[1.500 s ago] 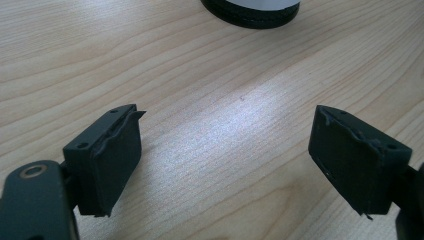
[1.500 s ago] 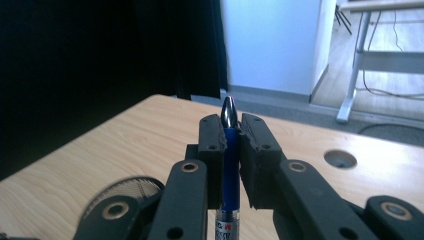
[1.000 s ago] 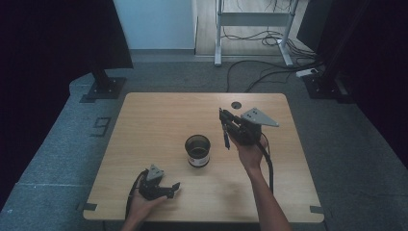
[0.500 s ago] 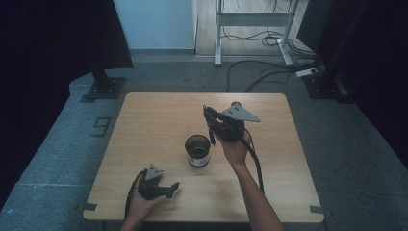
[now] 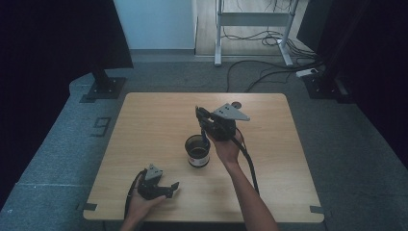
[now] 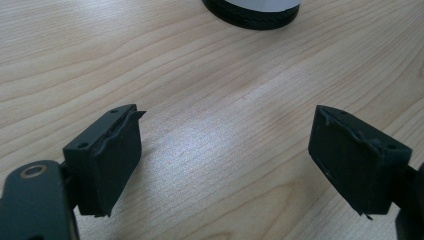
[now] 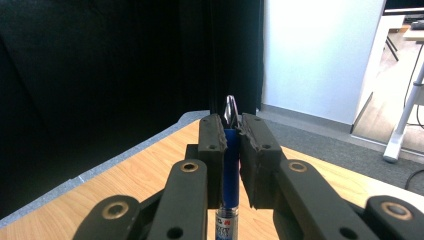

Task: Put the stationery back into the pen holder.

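High view first: we see the right gripper point(image 5: 202, 118) held up over the middle of the table point(image 5: 288, 159), its jaws clenched on a blue pen point(image 5: 206, 138). The pen's long axis runs close to upright, so it hangs down out of the jaws toward the dark cup point(image 5: 197, 153) standing just below. Its lower end sits at the cup's mouth, on the side nearest the right hand point(image 5: 226, 147). We cannot tell whether the tip is already inside the rim or just above it.

From the right gripper view, we see the blue barrel pinched between the two pads, crossing them from bottom to top. A silvery end pokes out above the pads.

We judge that the coming move turns on this one relation. The cup lies straight beneath the pen and a little toward the person's left, so the pen wants to line up over the opening before it goes straight down.

The left gripper point(image 5: 168, 188) rests low at the near edge of the table, well apart from the cup. In its own view, its jaws stand apart with only bare wood between them.
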The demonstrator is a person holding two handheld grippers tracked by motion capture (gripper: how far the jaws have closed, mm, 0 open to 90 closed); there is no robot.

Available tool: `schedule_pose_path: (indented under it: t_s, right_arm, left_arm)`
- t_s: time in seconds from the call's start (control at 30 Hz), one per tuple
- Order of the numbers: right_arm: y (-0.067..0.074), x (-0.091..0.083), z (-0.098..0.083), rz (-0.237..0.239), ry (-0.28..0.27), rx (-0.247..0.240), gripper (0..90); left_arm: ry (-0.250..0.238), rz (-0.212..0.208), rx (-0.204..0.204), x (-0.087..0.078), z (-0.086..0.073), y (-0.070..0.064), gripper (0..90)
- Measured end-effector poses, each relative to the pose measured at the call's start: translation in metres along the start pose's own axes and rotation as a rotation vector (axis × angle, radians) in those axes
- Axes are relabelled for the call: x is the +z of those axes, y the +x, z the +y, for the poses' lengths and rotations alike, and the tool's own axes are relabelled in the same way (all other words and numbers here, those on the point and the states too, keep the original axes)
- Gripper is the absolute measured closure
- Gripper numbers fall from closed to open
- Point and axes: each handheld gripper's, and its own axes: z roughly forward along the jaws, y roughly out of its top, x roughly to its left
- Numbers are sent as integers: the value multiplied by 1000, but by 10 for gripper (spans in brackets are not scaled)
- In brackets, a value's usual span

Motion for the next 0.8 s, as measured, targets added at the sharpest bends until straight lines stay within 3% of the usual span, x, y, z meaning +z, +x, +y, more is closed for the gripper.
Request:
schedule_pose_path:
  t_s: [0.37,0.8]
  right_arm:
    - [8,15,-2,12,13,-8,785]
    - [8,23,-12,8,38,-6,785]
  left_arm:
    - [7,0,3,0,0,1,143]
    - [14,1,6,0,0,2,143]
